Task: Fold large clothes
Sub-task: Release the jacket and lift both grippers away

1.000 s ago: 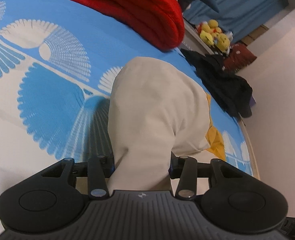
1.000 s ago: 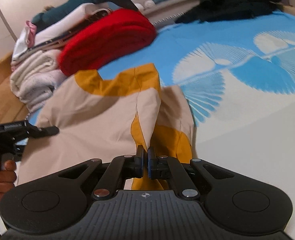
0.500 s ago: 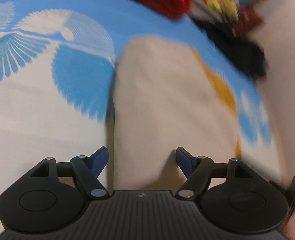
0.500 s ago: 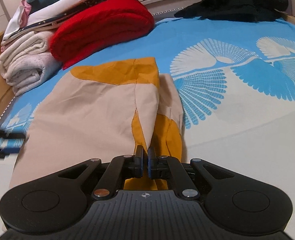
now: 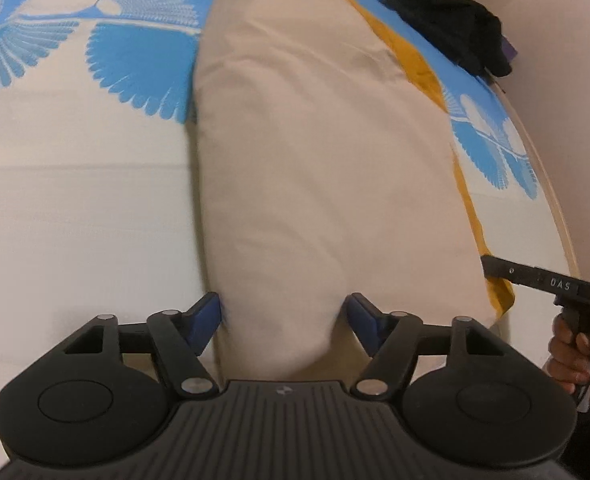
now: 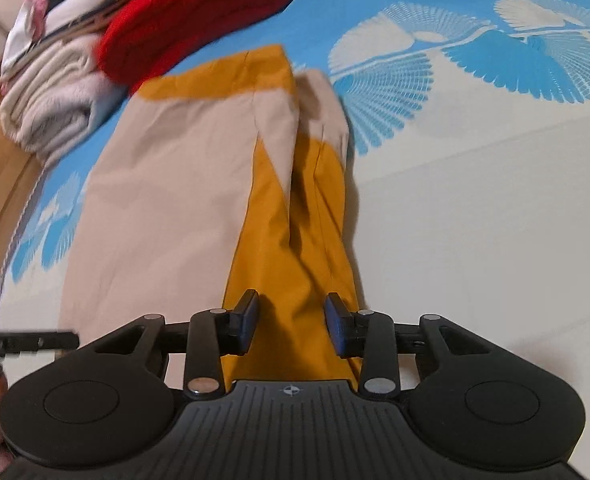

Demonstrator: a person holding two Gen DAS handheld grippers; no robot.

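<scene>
Both grippers' jaws spread, just opened, loosely astride the folded beige-and-mustard garment (image 5: 327,168) on bedspread (image 5: 75,200)

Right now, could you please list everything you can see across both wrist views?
Garment: one, beige with mustard panels, folded lengthwise on the bed.
Bedsheet: one, blue and white fan print, under everything.
Red knit: one, folded, beyond the garment.
Pale folded laundry: a stack, whitish, beside the red knit at the bed edge.
Dark clothes: a black heap at the far corner.
Left hand-held gripper: one, black, blue pads, open, beige cloth between the pads.
Right hand-held gripper: one, black, just been opening, mustard cloth between the pads.
Hand: one, gripping the right handle.
</scene>
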